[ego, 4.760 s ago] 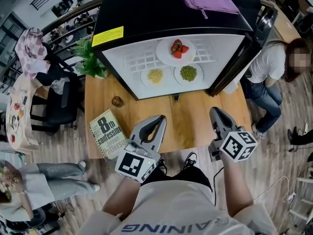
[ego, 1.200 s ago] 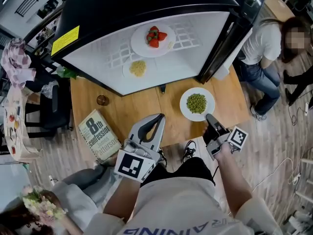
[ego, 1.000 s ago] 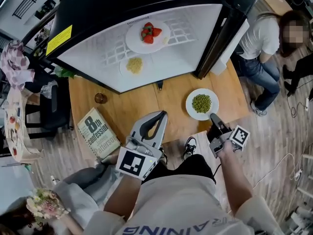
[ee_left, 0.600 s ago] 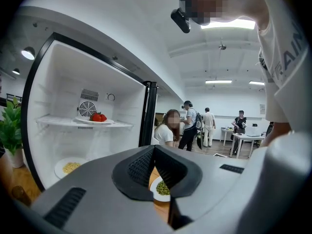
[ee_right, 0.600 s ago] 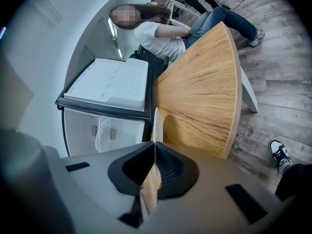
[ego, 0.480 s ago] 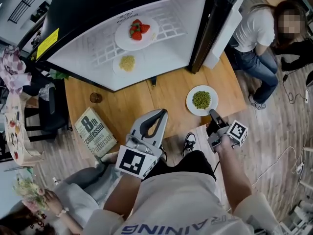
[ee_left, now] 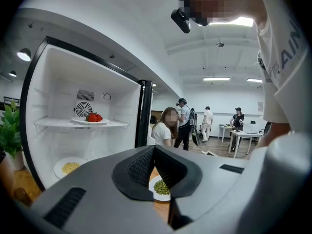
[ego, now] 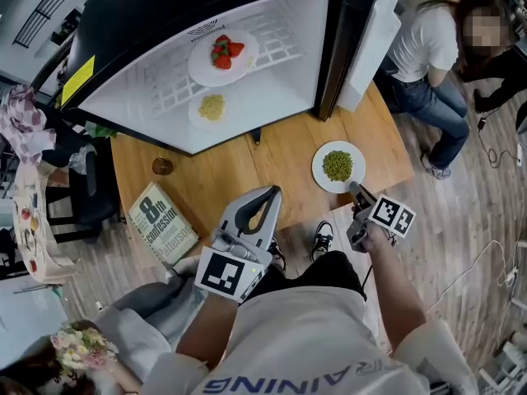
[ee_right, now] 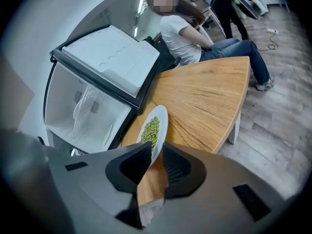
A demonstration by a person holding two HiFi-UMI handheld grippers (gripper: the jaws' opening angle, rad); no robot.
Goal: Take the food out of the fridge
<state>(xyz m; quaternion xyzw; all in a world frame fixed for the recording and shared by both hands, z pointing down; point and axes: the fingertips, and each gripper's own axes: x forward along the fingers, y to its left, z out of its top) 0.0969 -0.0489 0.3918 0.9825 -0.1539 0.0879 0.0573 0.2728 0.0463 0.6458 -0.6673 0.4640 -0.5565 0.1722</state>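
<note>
Since the earliest frame, where it was seen inside the fridge [ego: 123, 31], the plate of green peas [ego: 338, 166] has been brought out and is now laid on the wooden table [ego: 280, 151], just in front of the fridge at its door side. Its near rim is taken between the jaws of the right gripper [ego: 355, 188], which have just been opening. A sliver of wood grain is seen between the rim and one pad, so the plate is judged released. The left gripper [ego: 270, 192] is held clenched on nothing, its tips met, further out from the fridge.

"8th confession" is read on the book [ego: 161, 223] laid at the table's corner in front of the fridge; of the author's line only "Patterson" is made out. Print on the yellow label [ego: 76, 81] at the fridge's top edge is too small to be read. "RAINING" is seen upside down on the white shirt [ego: 313, 336], with its start lost.

The fridge's top is cut off by the frame. A brown round thing [ego: 162, 166] just in front of the fridge cannot be identified, and a plant [ego: 99, 128] is mostly hidden at the fridge's side.

A glossy black shell and a white lining are shown by the fridge. The plate of strawberries [ego: 222, 53] is borne on its white wire shelf [ego: 177, 85], and the plate of yellow food [ego: 211, 108] is set on its floor. All three plates are round, white and smooth. Grey plastic and ribbed dark pads are shown by both grippers.
</note>
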